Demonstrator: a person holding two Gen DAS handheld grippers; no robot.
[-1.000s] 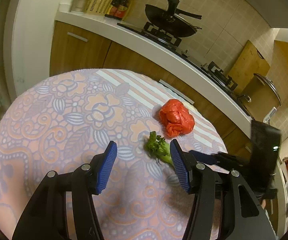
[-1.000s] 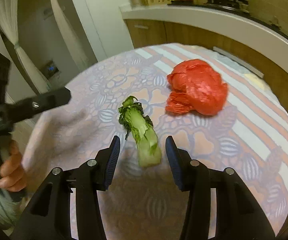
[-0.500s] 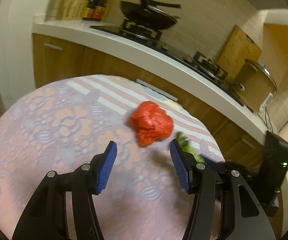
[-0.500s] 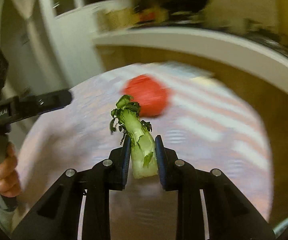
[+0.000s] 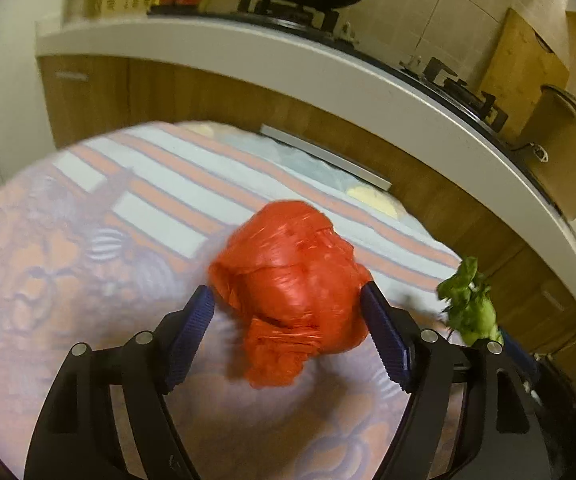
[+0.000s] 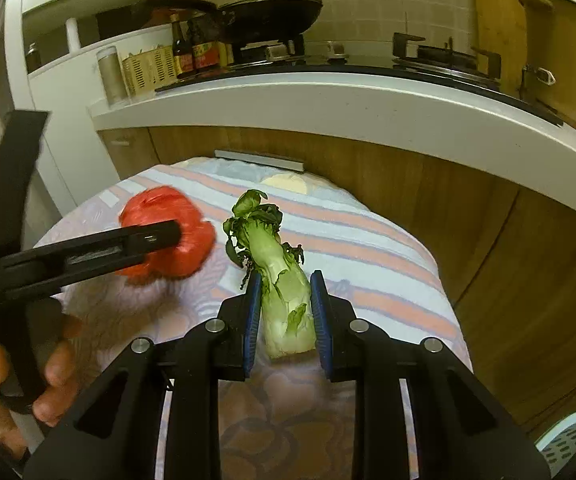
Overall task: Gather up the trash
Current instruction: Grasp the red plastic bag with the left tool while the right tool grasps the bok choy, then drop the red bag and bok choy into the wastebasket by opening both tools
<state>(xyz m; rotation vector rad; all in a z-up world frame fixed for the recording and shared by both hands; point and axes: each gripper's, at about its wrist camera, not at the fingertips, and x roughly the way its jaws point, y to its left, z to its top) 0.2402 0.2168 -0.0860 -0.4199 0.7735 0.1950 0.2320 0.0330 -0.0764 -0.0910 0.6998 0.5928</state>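
A crumpled red plastic bag (image 5: 283,256) lies on the patterned tablecloth (image 5: 67,260). My left gripper (image 5: 285,292) straddles it, its jaws opening, one blue pad on each side of the bag and neither squeezing it. My right gripper (image 6: 285,276) is shut on the pale base of a green leafy vegetable stalk (image 6: 263,240), held above the cloth with the leaves pointing away. The right wrist view shows the red bag (image 6: 191,248) to the left, partly behind a left gripper finger (image 6: 127,244). In the left wrist view the held stalk (image 5: 472,312) shows at the right.
A white kitchen counter (image 6: 368,100) with wooden cabinet fronts runs close behind the round table. On it stand a wok (image 6: 275,12), sauce bottles (image 6: 191,52) and a stove. A person's hand (image 6: 7,392) grips the left tool. A white slotted basket (image 6: 568,436) sits low right.
My right gripper shut on the vegetable stalk and lifted it off the cloth. My left gripper moved right to the red bag, and its jaws widened around it.
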